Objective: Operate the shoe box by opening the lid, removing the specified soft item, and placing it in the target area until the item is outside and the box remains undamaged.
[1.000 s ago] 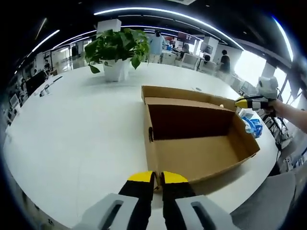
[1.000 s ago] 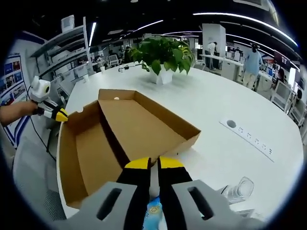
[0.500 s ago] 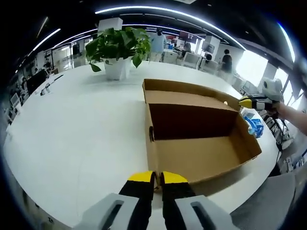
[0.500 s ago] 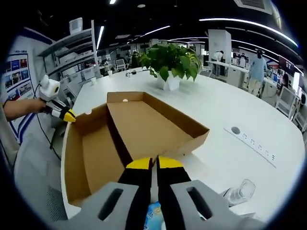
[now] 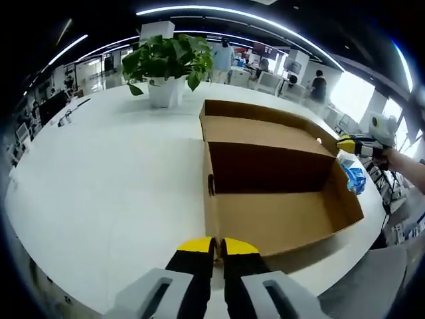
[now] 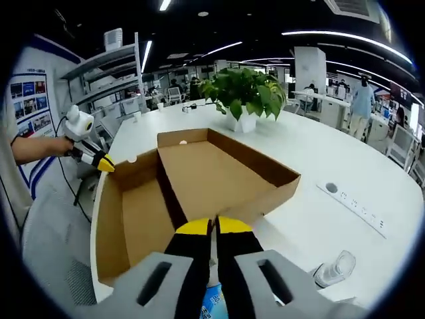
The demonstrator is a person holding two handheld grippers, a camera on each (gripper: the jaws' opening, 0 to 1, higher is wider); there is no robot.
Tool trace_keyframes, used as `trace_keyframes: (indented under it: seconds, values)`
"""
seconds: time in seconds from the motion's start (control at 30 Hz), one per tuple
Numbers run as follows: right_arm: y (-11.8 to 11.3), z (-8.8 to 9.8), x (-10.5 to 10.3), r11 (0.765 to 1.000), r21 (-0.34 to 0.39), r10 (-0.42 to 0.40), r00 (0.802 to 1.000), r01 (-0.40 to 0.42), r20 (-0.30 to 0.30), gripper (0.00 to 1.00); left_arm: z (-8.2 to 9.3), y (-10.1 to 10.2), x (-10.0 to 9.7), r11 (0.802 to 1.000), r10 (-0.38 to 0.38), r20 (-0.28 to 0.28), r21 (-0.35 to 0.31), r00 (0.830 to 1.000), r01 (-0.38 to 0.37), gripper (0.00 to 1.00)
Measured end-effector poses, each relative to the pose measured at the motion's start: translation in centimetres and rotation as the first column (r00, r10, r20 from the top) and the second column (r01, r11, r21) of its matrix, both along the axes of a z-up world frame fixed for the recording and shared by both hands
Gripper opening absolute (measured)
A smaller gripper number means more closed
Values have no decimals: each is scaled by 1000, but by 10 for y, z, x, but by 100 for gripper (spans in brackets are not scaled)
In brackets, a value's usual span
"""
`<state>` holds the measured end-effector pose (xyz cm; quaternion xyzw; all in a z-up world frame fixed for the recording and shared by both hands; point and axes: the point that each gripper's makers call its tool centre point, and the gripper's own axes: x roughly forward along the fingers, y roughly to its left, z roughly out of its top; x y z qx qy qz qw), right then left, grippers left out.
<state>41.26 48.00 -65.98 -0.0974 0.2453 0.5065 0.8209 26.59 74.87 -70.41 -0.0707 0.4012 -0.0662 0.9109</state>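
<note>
The open shoe box (image 5: 279, 193) lies on the table (image 5: 99, 186); a potted plant (image 5: 165, 66) stands behind it; a plastic cup (image 6: 334, 269) lies to its right.

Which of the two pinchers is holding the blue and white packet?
The right gripper. A blue and white packet sits between its shut jaws in the right gripper view. The left gripper has shut jaws too, at the cardboard box edge, with no packet.

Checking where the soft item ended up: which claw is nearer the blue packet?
Right. The right claw hangs directly over the blue packet; the left claw is across the open box from it.
</note>
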Motion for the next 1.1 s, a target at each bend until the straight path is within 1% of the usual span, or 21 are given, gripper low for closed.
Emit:
trace_keyframes:
  seconds: [0.1, 0.33, 0.4, 0.53, 0.6, 0.77, 0.9, 1.1]
  values:
    - [-1, -1, -4, 1000, -1, 13, 1000, -13, 16, 0, 0, 0, 0, 1000, 13, -1, -5, 1000, -13, 4]
    - [-5, -3, 0, 1000, -12, -11, 1000, 12, 13, 0, 0, 1, 0, 1000, 1, -3, 3, 1000, -1, 4]
    - [-5, -3, 1, 1000, -9, -20, 1000, 20, 8, 0, 0, 2, 0, 1000, 4, -2, -4, 1000, -4, 4]
    - [-9, -12, 6, 998, -40, -55, 998, 55, -10, 1, 0, 1, 0, 1000, 6, 0, -14, 1000, -6, 4]
    - [-10, -15, 6, 997, -41, -65, 998, 64, -26, 1, 0, 1, 0, 1000, 5, 1, -15, 1000, -5, 4]
    - [-11, -17, 8, 996, -48, -71, 997, 70, -28, 1, 0, 1, 0, 1000, 12, 6, -19, 1000, -12, 4]
    - [-13, -22, 12, 995, -55, -91, 995, 88, -42, 2, 0, 1, 1, 1000, 15, 5, -22, 1000, -15, 4]
    - [-14, -23, 15, 992, -57, -112, 992, 108, -59, 3, 0, 1, 1, 999, 16, 5, -27, 1000, -16, 4]
